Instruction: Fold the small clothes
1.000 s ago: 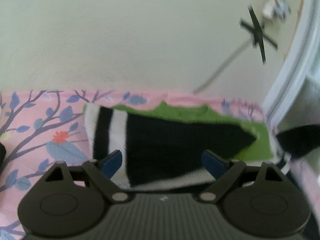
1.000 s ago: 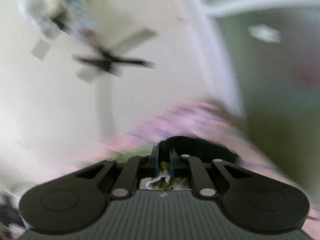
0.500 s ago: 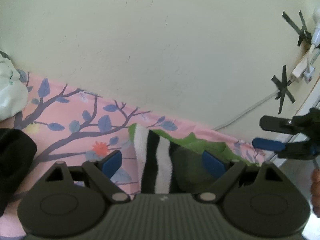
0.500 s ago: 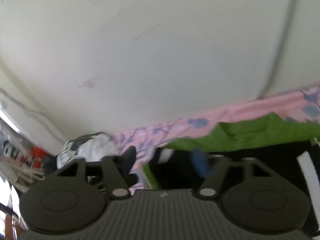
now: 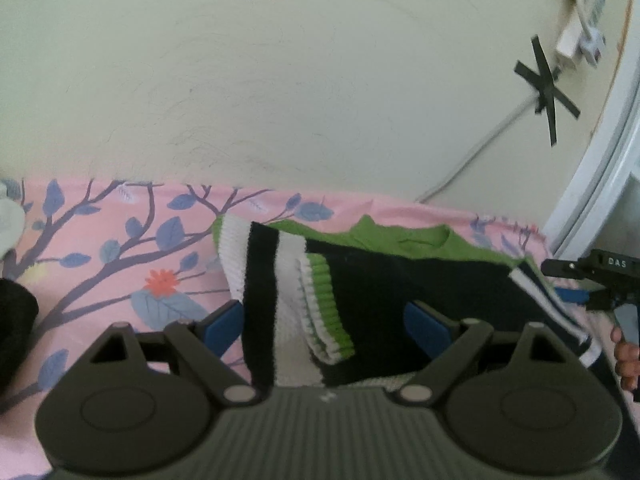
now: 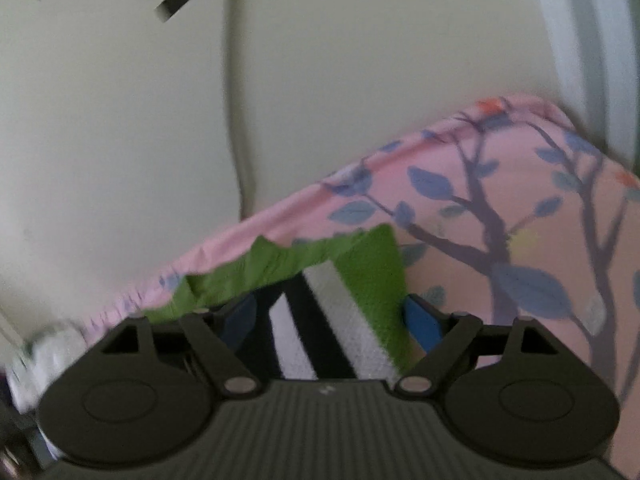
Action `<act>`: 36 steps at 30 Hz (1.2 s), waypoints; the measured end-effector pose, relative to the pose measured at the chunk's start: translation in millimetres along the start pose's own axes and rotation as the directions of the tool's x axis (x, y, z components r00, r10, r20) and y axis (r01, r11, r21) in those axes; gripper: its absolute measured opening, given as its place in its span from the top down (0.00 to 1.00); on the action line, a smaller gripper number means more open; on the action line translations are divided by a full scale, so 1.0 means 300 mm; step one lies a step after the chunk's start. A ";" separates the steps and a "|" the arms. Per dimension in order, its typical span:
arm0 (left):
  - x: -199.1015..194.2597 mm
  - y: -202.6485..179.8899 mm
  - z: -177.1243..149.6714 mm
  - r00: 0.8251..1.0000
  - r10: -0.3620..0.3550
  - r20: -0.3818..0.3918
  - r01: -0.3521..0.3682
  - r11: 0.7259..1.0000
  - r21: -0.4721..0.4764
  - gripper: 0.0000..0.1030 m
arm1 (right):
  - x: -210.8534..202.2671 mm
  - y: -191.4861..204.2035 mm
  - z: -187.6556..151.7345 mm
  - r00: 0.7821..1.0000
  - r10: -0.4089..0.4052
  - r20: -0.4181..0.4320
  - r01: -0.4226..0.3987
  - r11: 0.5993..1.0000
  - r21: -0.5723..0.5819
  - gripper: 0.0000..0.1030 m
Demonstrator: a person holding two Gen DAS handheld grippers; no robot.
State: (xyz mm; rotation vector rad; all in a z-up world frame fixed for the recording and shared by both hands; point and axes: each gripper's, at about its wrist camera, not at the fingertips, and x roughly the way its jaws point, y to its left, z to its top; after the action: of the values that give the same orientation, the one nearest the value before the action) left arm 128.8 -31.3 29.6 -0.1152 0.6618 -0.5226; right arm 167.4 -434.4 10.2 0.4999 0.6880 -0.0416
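Pale cream wall (image 5: 280, 80) fills the upper part of the left wrist view, with a thin cable (image 5: 476, 156) running down it and black tape crosses (image 5: 546, 88) holding it up at the far right. Below the wall lies a pink bedsheet (image 5: 100, 248) printed with grey branches, blue leaves and a small orange flower. The left claw (image 5: 322, 324) stands spread wide, its blue pads well apart and pressing on nothing. Directly ahead of it, and partly between its fingers, lies the small knitted sweater (image 5: 400, 280), green at the neck, black across the body, with white and black stripes at its left edge. A green-and-white ribbed cuff (image 5: 324, 304) is folded over onto the black body, just ahead of the claw's middle. Far left of the claw a dark garment (image 5: 16, 332) sits on the sheet. To the right of the claw, at the sweater's far edge, the right claw (image 5: 576, 280) shows from the side, with a person's fingers (image 5: 626, 360) below it.

Blur softens the right wrist view. Wall and cable (image 6: 236, 120) rise behind the same pink bedsheet (image 6: 520, 200), which spreads to the right of the claw. The right claw (image 6: 332, 320) is spread, its blue pads apart; the sweater's (image 6: 332, 320) striped edge and green corner lie between the fingers, close to the right-hand pad, though whether that pad touches the knit I cannot tell.
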 end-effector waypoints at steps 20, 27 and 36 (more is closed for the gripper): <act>0.041 0.004 0.003 0.997 0.043 -0.071 -0.043 0.999 0.003 0.10 | -0.058 0.123 0.000 0.983 -0.043 0.177 0.070 0.987 -0.145 0.35; 0.009 0.075 0.028 0.999 0.045 -0.015 -0.046 0.995 -0.089 0.09 | -0.006 0.423 -0.119 0.981 0.187 0.047 -0.156 0.913 -0.377 0.38; 0.033 0.130 0.032 0.997 0.054 -0.050 -0.061 0.984 -0.169 0.09 | 0.077 0.517 -0.271 0.965 0.221 -0.145 -0.263 0.855 -0.448 0.40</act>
State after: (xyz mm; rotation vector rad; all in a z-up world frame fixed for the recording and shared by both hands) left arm 158.0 -3.1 21.1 -0.2455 0.7514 -0.4133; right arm 167.6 -257.7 8.8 0.1207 0.6893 0.3806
